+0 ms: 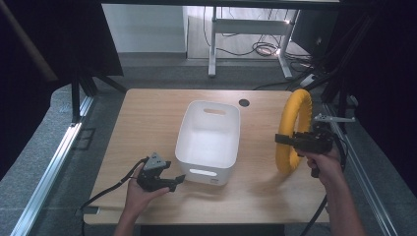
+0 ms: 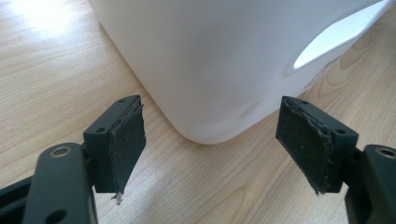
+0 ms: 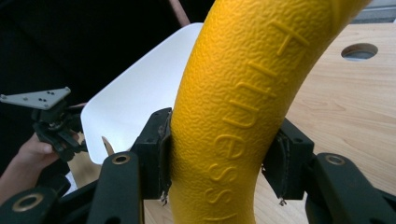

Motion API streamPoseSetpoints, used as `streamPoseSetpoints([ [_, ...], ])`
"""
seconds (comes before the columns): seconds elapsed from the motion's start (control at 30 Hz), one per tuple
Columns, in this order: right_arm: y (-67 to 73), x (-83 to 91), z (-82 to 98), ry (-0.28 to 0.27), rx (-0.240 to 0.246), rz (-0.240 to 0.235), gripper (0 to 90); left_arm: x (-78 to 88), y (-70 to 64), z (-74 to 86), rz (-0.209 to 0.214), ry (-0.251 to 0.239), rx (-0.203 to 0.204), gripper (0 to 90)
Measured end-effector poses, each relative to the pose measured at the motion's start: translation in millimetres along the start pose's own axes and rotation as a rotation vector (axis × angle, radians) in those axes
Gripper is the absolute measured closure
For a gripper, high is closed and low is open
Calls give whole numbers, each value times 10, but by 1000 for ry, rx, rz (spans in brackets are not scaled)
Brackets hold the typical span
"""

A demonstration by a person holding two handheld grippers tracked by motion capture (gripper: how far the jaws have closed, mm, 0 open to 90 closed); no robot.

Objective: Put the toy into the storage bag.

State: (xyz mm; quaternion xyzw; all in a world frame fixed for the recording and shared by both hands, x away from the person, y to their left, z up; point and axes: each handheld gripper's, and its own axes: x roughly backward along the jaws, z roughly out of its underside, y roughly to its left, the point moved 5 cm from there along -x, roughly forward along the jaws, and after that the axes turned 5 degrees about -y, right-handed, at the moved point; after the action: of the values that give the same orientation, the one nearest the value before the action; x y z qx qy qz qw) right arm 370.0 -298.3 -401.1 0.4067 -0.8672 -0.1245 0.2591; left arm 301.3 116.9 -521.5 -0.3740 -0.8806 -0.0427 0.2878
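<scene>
A large yellow ring (image 1: 293,129) with a pebbled skin and raised letters stands on edge at the table's right side. My right gripper (image 1: 287,141) is shut on its lower part, and the ring (image 3: 238,107) fills the gap between the two pads in the right gripper view. A white plastic bin (image 1: 209,140) with handle slots sits in the middle of the table. My left gripper (image 1: 174,182) is open near the bin's front left corner. Its own view shows the bin's corner (image 2: 205,70) just beyond the spread pads (image 2: 125,144), apart from them.
The wooden table (image 1: 147,118) has a round cable hole (image 1: 244,103) behind the bin. Black frame posts and a metal rail run along both sides. A white desk frame and cables stand on the floor beyond the far edge. The other hand and its gripper (image 3: 51,119) show past the ring.
</scene>
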Motion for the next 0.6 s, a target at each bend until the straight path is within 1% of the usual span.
streamPoseSetpoints([
  [0.1,9,15,-19,-16,-7,-9,487,-1,-1,0,0,0,0,239],
  [0.17,15,18,-33,-33,1,-20,487,0,-1,0,0,0,0,239],
  [0.27,28,20,-39,-39,0,-26,487,0,0,0,0,0,-1,239],
  [0.33,49,17,-54,-60,2,-34,487,0,0,0,0,0,-2,239],
  [0.53,86,1,-73,-85,12,-38,486,-6,-1,2,1,1,-2,239],
  [0.6,109,-9,-82,-101,10,-40,486,-3,0,2,1,1,-3,239],
])
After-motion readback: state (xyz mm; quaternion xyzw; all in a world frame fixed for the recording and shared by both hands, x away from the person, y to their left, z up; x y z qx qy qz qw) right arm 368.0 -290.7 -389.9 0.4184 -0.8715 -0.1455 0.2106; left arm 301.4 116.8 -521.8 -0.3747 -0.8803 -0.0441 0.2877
